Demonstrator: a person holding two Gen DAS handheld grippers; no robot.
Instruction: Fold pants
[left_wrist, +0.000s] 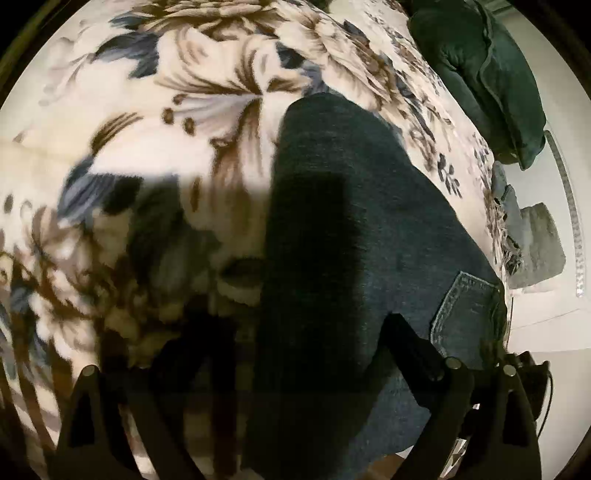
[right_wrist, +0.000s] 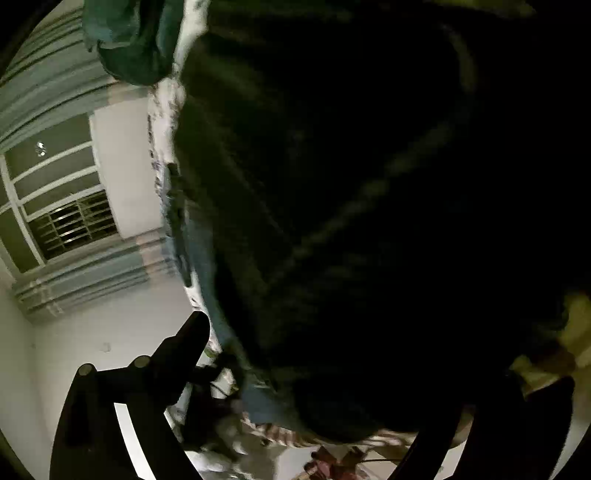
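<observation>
The dark blue denim pants (left_wrist: 369, 229) lie on a cream plush blanket with brown and blue flowers (left_wrist: 207, 110) that covers the bed. In the left wrist view they form one long, narrow band running from the near edge to the far middle, with a stitched back pocket (left_wrist: 465, 314) showing at the near right. That suggests the legs are already laid one over the other, so the lengthwise fold seems done, while the crosswise folds are still to come.

The left gripper (left_wrist: 273, 354) hangs over the near part of the denim with its fingers spread wide and nothing pinched between them. The right gripper (right_wrist: 369, 354) is also spread; its left finger (right_wrist: 192, 332) stands clear of the cloth edge, and dark denim fills the view just ahead. A dark green cushion (left_wrist: 480, 74) sits at the far right of the bed.
</observation>
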